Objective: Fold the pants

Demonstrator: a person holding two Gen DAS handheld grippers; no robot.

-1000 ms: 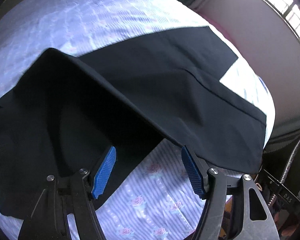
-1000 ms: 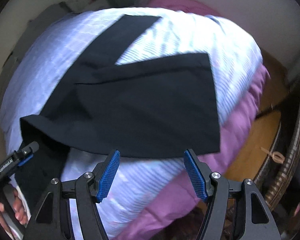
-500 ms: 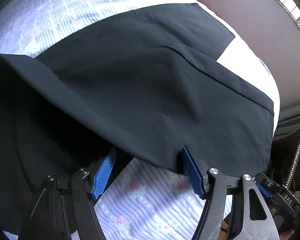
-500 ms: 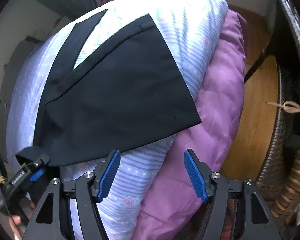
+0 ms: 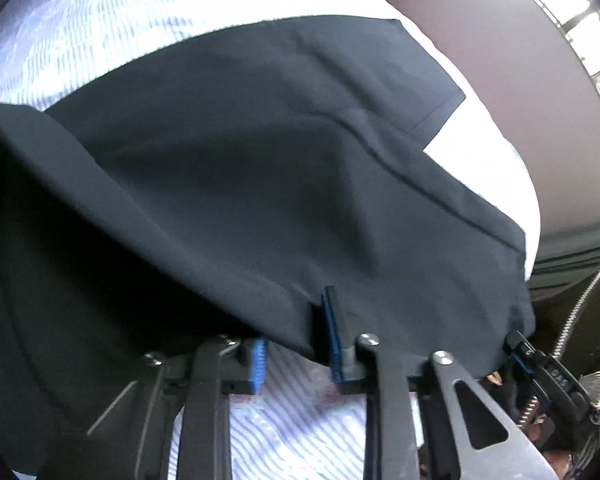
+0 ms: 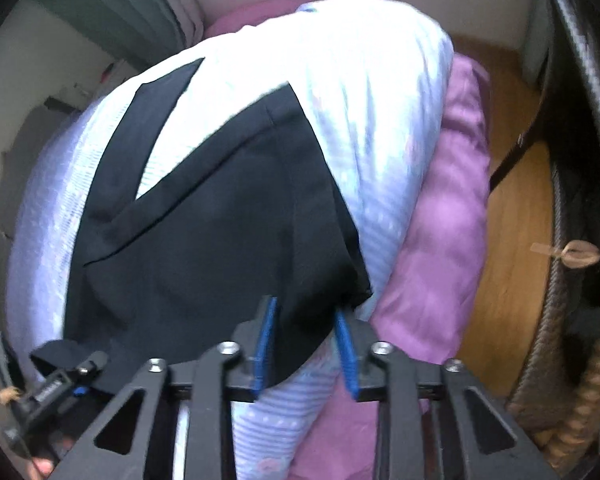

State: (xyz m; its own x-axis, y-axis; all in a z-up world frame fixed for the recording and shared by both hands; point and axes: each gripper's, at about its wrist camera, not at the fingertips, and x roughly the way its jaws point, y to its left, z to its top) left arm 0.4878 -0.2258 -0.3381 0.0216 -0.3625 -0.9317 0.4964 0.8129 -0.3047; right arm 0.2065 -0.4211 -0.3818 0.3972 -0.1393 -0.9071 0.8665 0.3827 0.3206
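Black pants lie spread on a bed with a blue-striped floral sheet. In the left wrist view my left gripper has its blue pads narrowed around the pants' near edge, with fabric draped over the left pad. In the right wrist view the pants lie with two legs pointing away, and my right gripper has its pads narrowed around the near corner of the fabric. The left gripper also shows in the right wrist view at the lower left, at the pants' other corner.
A pink quilt hangs off the bed's right side over a wooden floor. A wicker basket stands at the right. A wall and window lie beyond the bed. The right gripper shows at the left wrist view's lower right.
Both grippers moved forward to the pants' near edge and their jaws narrowed from wide open onto the fabric. The edge is now slightly raised.
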